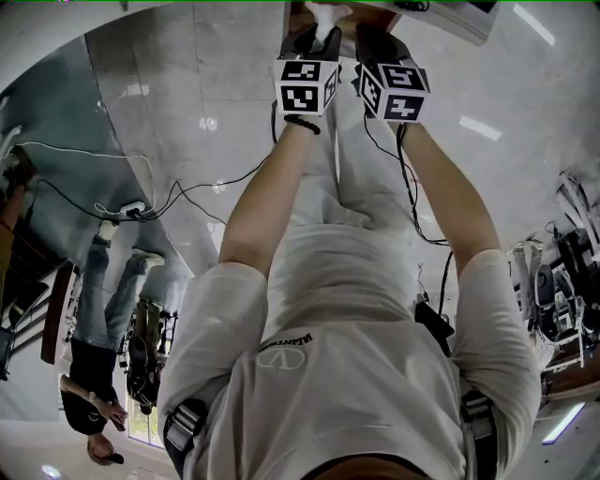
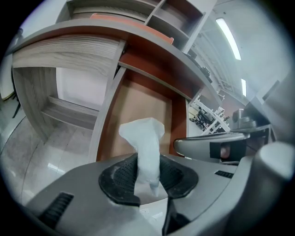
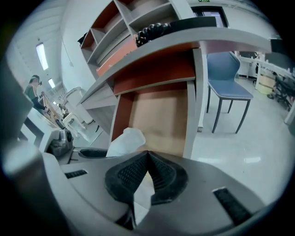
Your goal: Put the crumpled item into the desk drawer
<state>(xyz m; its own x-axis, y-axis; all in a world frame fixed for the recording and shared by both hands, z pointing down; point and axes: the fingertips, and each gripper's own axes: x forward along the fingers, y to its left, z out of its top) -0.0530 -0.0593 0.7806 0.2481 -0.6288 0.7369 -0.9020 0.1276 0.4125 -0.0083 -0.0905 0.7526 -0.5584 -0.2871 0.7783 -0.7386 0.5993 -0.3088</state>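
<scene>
The crumpled item is a white wad of tissue [image 2: 144, 138] standing up from my left gripper [image 2: 148, 162], whose black ribbed pads [image 2: 119, 177] are shut on its lower end. Beyond it lies the open desk drawer [image 2: 138, 103], its tan floor bare, with red-brown sides under the grey desktop [image 2: 83, 34]. My right gripper [image 3: 147, 155] is shut with its tips touching, and nothing shows beyond them. It sits just right of the tissue [image 3: 125, 141], over the same drawer [image 3: 161, 115]. In the head view both grippers, left [image 1: 307, 45] and right [image 1: 377, 45], are side by side at the top with the tissue [image 1: 324, 17] between them.
Shelves [image 3: 115, 27] rise above the desktop [image 3: 193, 39]. A blue chair [image 3: 227, 78] stands right of the desk on the pale tiled floor. Cables and a power strip [image 1: 131, 212] lie on the floor to the left, where another person [image 1: 98, 375] stands.
</scene>
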